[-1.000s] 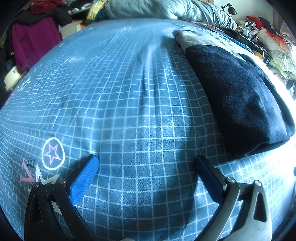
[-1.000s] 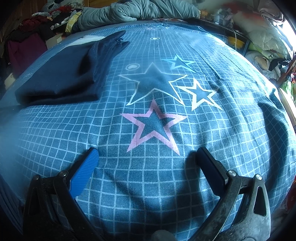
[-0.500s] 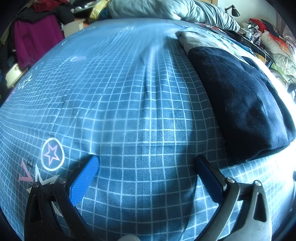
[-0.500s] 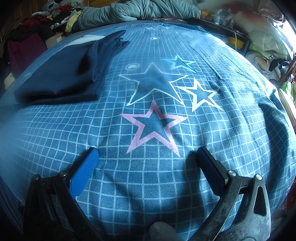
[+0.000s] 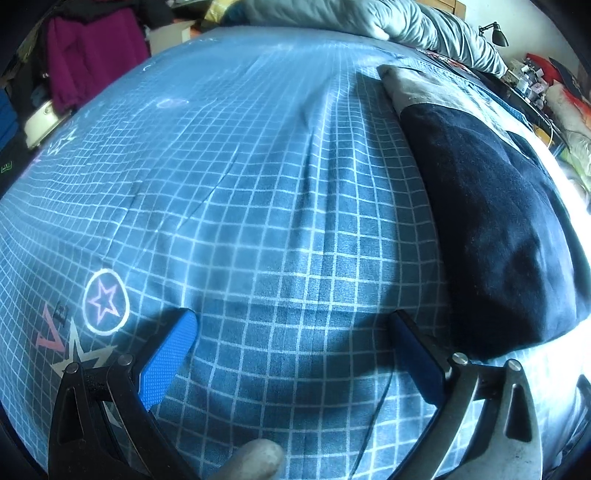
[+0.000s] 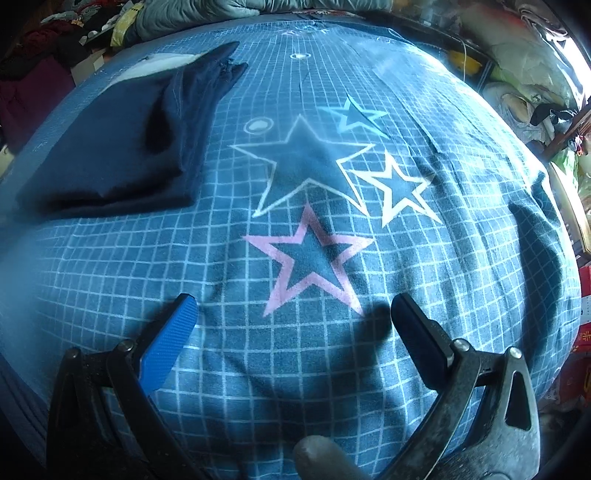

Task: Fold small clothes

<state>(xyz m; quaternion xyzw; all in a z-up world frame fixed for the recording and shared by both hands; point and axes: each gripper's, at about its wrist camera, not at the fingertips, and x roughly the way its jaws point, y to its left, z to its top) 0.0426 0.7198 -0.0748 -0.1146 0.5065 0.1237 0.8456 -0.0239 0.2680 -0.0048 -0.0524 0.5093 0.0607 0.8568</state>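
Navy garment (image 5: 495, 229) (apparently folded) lies on bedspread (image 5: 258, 184); both grippers empty.

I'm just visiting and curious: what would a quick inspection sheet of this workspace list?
Surface: bed under a blue grid-print cover with star prints, lightly wrinkled.
Job's things: folded navy garment lying flat on the cover, with a light grey piece showing at its far end.
Clutter: nothing seen on the cover itself.
Grippers: left gripper open, empty; right gripper open, empty, above the pink star.
Cables: nothing seen.
Surroundings: grey duvet at the far end, magenta garment, heaped clothes, desk lamp.
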